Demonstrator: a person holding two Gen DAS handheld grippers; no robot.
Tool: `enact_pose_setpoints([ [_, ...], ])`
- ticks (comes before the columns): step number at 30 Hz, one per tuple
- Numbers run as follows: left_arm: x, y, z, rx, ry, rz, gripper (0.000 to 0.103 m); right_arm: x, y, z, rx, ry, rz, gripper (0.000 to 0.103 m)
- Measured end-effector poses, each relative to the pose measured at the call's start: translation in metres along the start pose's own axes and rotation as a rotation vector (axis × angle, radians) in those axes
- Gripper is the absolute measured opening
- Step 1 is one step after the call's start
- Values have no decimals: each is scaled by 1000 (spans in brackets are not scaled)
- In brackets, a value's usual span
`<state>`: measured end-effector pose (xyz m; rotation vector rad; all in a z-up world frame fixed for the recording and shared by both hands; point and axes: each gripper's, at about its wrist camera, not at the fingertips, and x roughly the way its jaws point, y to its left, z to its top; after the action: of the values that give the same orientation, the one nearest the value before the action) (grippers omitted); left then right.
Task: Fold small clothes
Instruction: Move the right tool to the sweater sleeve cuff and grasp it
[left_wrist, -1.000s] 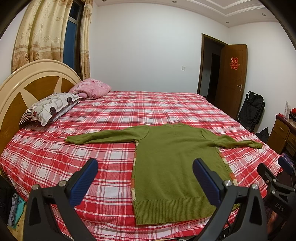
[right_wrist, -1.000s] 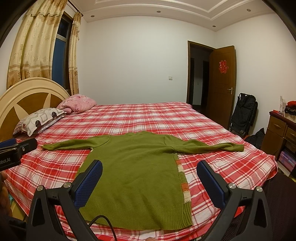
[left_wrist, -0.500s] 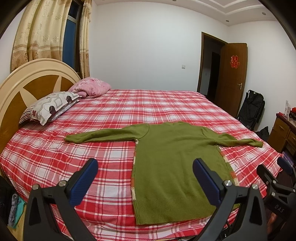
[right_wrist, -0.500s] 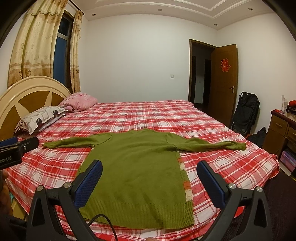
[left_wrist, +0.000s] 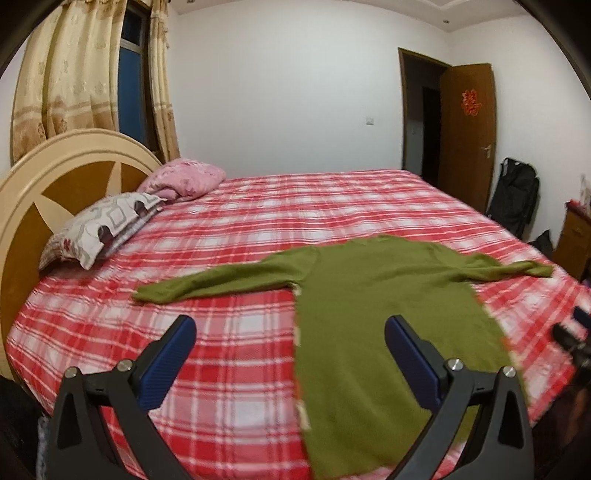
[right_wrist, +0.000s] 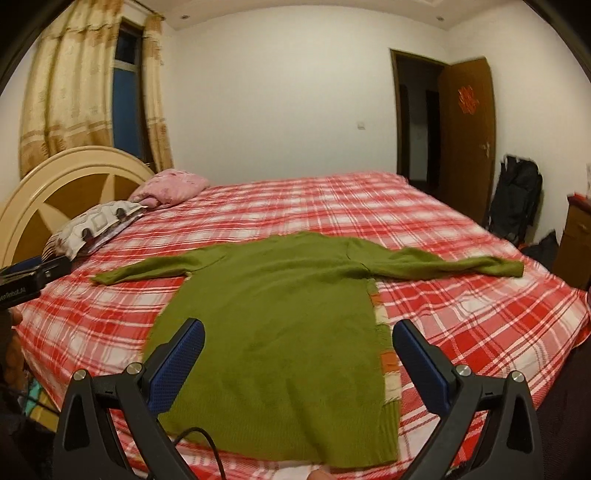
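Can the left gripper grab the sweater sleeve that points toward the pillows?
Probably yes. The left gripper is open and holds nothing, and that sleeve lies flat on the plaid bed just ahead, with nothing on or around it.

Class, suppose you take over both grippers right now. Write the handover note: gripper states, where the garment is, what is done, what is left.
Left gripper: open, holding nothing, above the bed's near edge.
Right gripper: open, holding nothing, over the hem.
Green sweater: flat on the red plaid bed, both sleeves spread sideways, hem nearest you.
Done: garment laid out, no fold made.
Left: fold the sleeves inward, then fold the body.
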<state>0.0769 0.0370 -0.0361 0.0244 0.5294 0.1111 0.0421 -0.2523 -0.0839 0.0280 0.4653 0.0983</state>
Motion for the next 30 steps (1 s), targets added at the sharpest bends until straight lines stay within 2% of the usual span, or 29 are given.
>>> enact_pose_setpoints([
  [4, 48, 13, 6, 5, 47, 5, 103, 40, -43, 6, 85, 82, -9, 102],
  [8, 98, 23, 8, 22, 82, 39, 103, 75, -110, 15, 198, 136, -84, 100],
  [11, 134, 28, 8, 32, 91, 82, 103, 97, -171, 25, 308, 159, -160, 82],
  [13, 155, 28, 7, 38, 105, 115, 103, 110, -215, 32, 388, 161, -222, 81],
  [15, 177, 28, 5, 36, 133, 122, 103, 123, -247, 37, 455, 180, -249, 79],
  [17, 192, 24, 2, 31, 158, 131, 103, 137, -266, 40, 501, 202, -234, 74],
  [18, 199, 20, 1, 33, 167, 132, 103, 147, -277, 42, 504, 219, -247, 67],
  [20, 211, 14, -3, 38, 179, 137, 103, 162, -290, 48, 495, 228, -281, 61],
  [22, 218, 10, -5, 42, 189, 148, 103, 178, -314, 54, 522, 238, -332, 60],
  [26, 239, 10, -14, 44, 234, 156, 103, 191, -367, 63, 562, 226, -491, 60],
  [30, 255, 17, -18, 26, 273, 173, 103, 196, -419, 64, 661, 218, -544, 61],
])
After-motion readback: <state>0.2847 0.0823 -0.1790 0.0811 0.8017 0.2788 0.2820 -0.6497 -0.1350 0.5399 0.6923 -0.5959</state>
